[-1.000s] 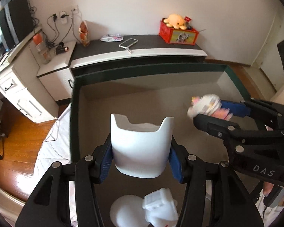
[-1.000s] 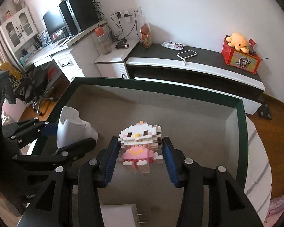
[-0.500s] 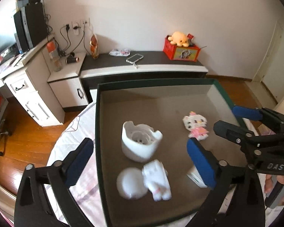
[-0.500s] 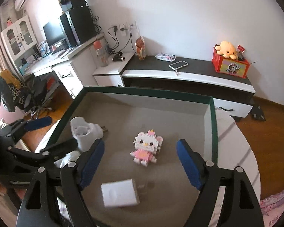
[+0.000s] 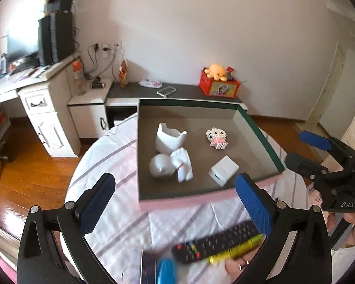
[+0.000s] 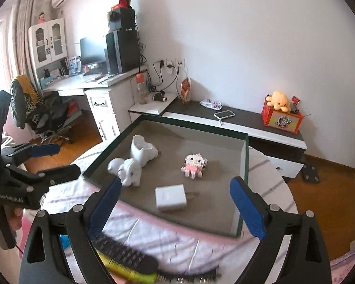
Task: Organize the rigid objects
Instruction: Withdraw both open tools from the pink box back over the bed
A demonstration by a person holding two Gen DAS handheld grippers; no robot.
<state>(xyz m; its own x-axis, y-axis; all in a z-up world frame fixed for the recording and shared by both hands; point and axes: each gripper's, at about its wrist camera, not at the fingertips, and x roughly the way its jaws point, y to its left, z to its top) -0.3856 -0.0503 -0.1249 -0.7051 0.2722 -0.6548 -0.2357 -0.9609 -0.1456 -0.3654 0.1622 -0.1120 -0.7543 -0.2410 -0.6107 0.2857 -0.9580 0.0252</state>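
Now, quick notes:
Left tool: spread wide, nothing between its pads; jaws had just been opening.
Right tool: spread wide, empty; jaws had just been opening further.
Tray: green-rimmed, grey floor, on the striped cloth over a round surface.
White cup: in tray, far left, upright.
Block kitty figure: in tray, far right of cup, lying flat, apart from it.
White toy figure: lying near side of cup, touching it.
White charger: near right part of tray, alone.
Remote: on the cloth outside tray, near edge, blurred.
Yellow pen-like item: touching remote; kind unclear.
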